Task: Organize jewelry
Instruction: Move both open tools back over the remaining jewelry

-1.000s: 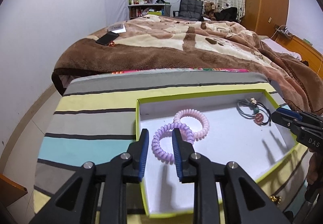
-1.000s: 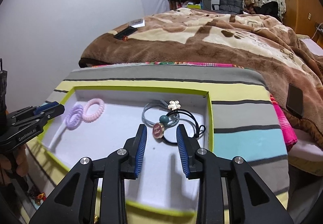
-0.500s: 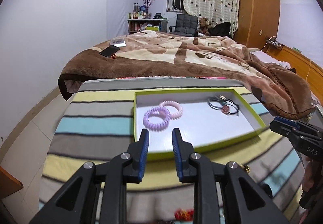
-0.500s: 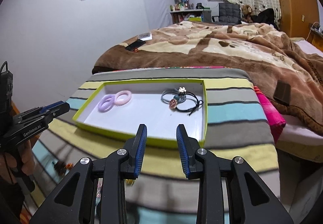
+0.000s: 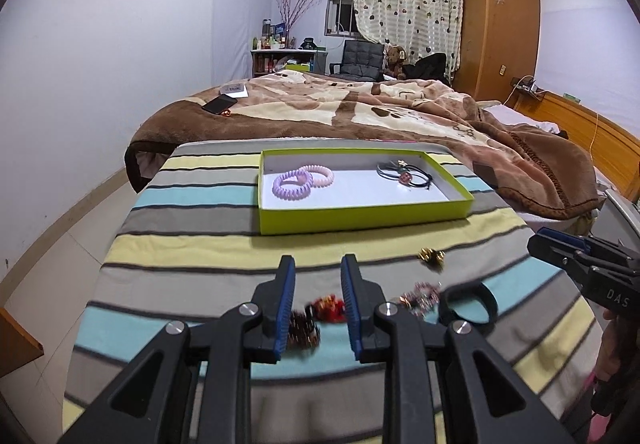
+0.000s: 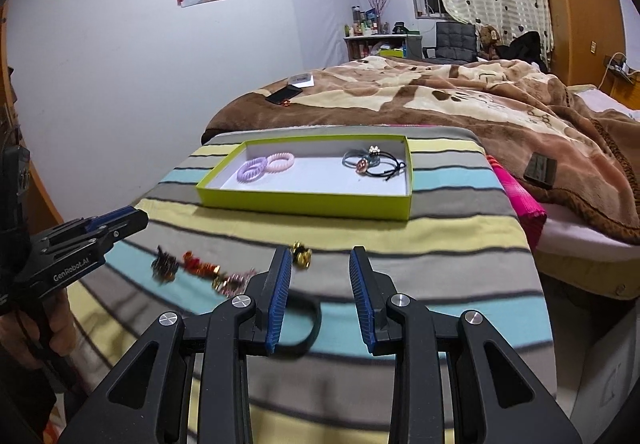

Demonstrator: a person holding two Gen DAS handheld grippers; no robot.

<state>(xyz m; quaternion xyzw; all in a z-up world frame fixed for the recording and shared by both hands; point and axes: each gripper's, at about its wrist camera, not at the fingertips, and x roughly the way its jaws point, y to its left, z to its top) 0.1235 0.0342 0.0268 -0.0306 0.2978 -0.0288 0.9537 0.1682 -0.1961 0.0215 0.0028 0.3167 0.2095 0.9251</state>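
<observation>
Jewelry: several loose pieces lay in a row on the striped tabletop, near its front edge and outside the green tray [image 5: 362,219].
Loose pieces: a dark beaded piece [image 6: 164,267], a red beaded piece [image 5: 329,310], a pink-and-gold piece [image 5: 420,294], a small gold piece [image 5: 431,256] and a black hair loop [image 5: 468,304]; all blurred, so their kind was uncertain.
Row axis: ran roughly left to right along the front edge, with the gold piece nearest the tray.
Left gripper [image 5: 316,308]: open, empty, low over the tabletop with the red beaded piece showing in the gap between its fingers; whether it touched anything could not be told.
Right gripper [image 6: 320,292]: open, empty; the black hair loop lay just under and left of its left finger, the gold piece beside that fingertip.
Nearer arm: left for the red and dark pieces, right for the loop and gold piece, as it seemed.
Tray: toward the far edge, well apart from the row, already holding a purple coil tie [image 5: 291,185], a pink coil tie [image 5: 320,175] and a tangle of thin hair ties [image 5: 405,175].
Obstruction: nothing stood between row and tray; only the tray's front wall needed clearing.
Surroundings: a bed with a brown blanket [image 5: 360,115] lay beyond the far edge.
</observation>
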